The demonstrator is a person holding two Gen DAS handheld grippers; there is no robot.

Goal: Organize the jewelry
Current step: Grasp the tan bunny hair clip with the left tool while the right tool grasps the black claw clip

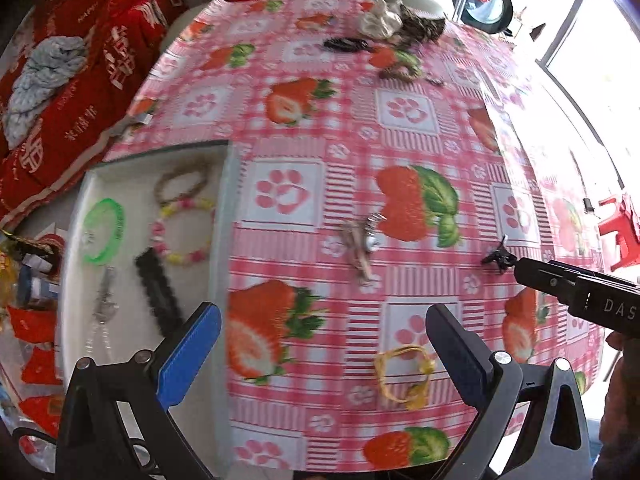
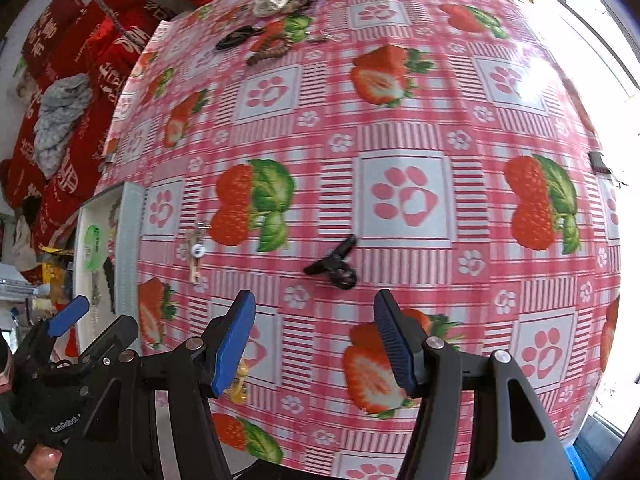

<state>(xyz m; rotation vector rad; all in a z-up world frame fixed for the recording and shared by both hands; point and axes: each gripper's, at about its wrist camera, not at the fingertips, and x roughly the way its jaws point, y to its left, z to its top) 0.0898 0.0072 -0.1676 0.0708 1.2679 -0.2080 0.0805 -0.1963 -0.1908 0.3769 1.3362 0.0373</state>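
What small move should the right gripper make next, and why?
Probably ease the right gripper forward and down over the small black hair clip. Its fingers are spread and empty, the clip lies loose on the strawberry-print tablecloth just ahead of them, and the white tray already holds other pieces.

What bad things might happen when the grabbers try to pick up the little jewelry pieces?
1. The right gripper is open just short of the small black clip. The clip lies flat and thin, so the fingers may push it along the tablecloth instead of gripping it.
2. The yellow bracelet lies by the left gripper, near the table's edge, so a nudge might knock it off.
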